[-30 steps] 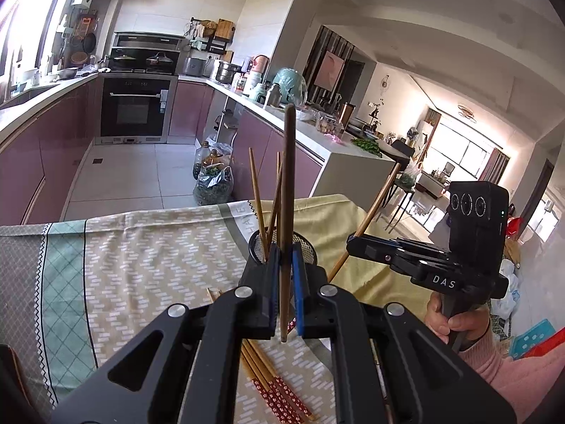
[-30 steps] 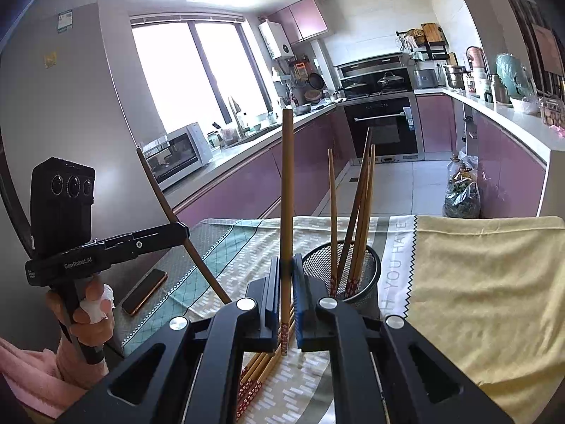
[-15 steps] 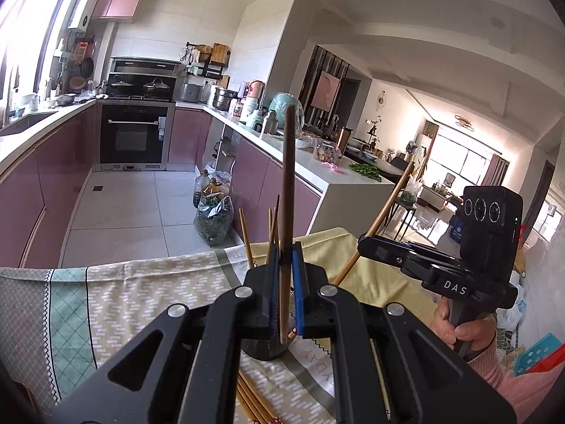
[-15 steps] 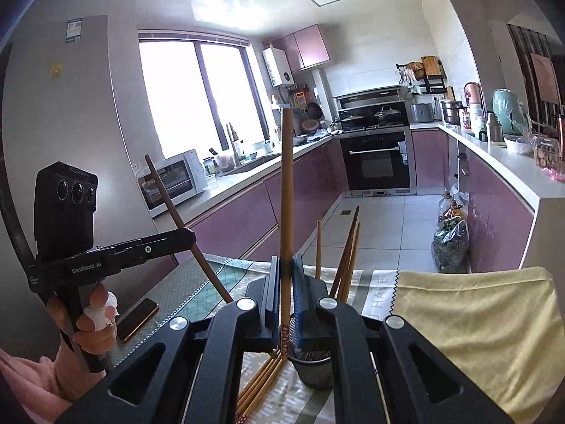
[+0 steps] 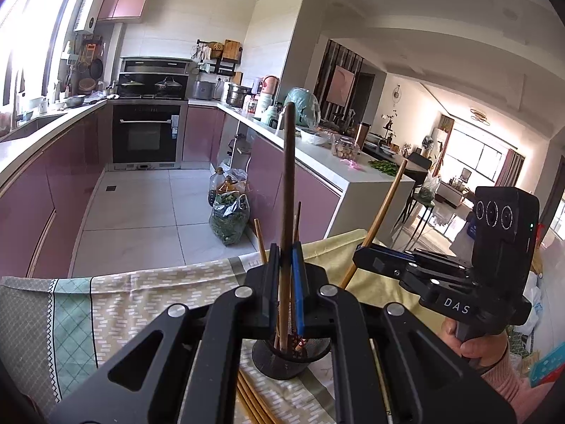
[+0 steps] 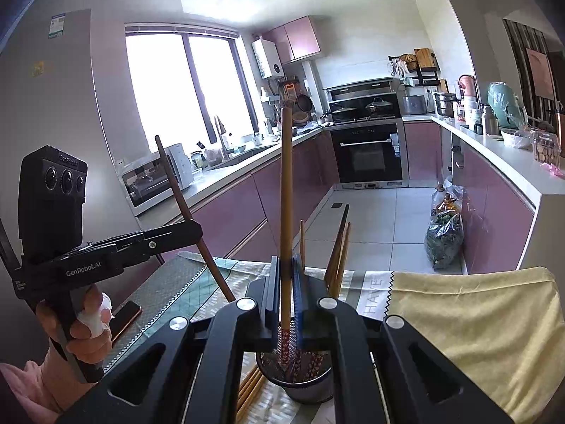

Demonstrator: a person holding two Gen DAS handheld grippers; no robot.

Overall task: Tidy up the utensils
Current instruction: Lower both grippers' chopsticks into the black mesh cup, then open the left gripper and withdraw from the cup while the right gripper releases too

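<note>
Upright chopsticks (image 6: 338, 258) crowding mesh holder (image 6: 300, 385); bare yellow cloth (image 6: 476, 325) alongside

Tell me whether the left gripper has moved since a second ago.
Yes. The left gripper, shut on a dark chopstick, has come forward and up: the mesh holder on the tablecloth now sits below its fingers.

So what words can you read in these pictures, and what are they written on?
"DAS" on the side of the right gripper.
"GenRobot.AI" on the side of the left gripper; smaller print beside it is too small to read.
"HAVE" on the tablecloth, at the edge of its patterned part.
The sticker on the fridge is too blurred to read.
</note>
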